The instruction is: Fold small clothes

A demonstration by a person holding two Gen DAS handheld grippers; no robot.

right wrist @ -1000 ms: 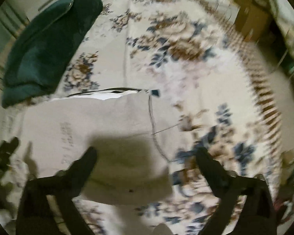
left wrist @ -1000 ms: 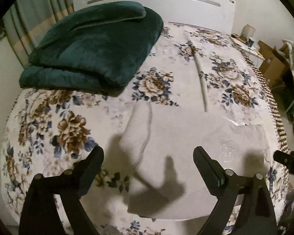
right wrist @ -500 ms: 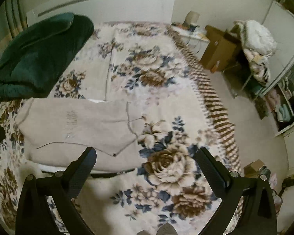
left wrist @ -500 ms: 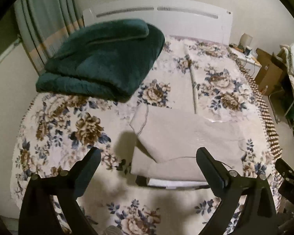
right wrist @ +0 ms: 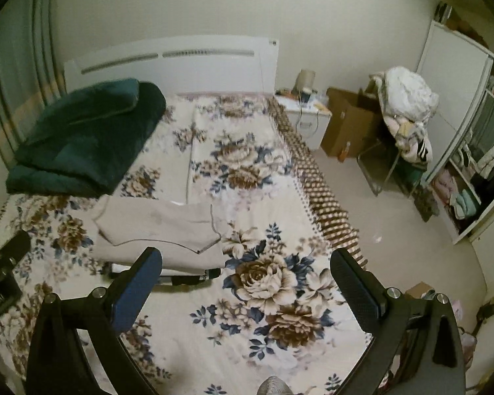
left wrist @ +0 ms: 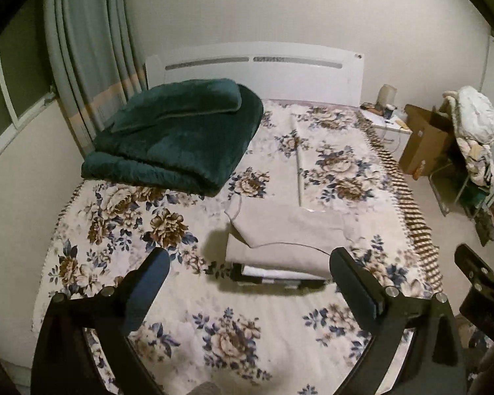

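Left wrist view: we are holding the left gripper (left wrist: 248, 278) with jaws spread wide, gripping nothing, above the floral bedspread (left wrist: 233, 335). The folded beige garment (left wrist: 281, 238) is lying mid-bed atop other folded clothes, near the green blanket (left wrist: 178, 135). Right wrist view: we are holding the right gripper (right wrist: 247, 278) equally spread and empty, with the garment (right wrist: 158, 230) lying beyond its left finger.
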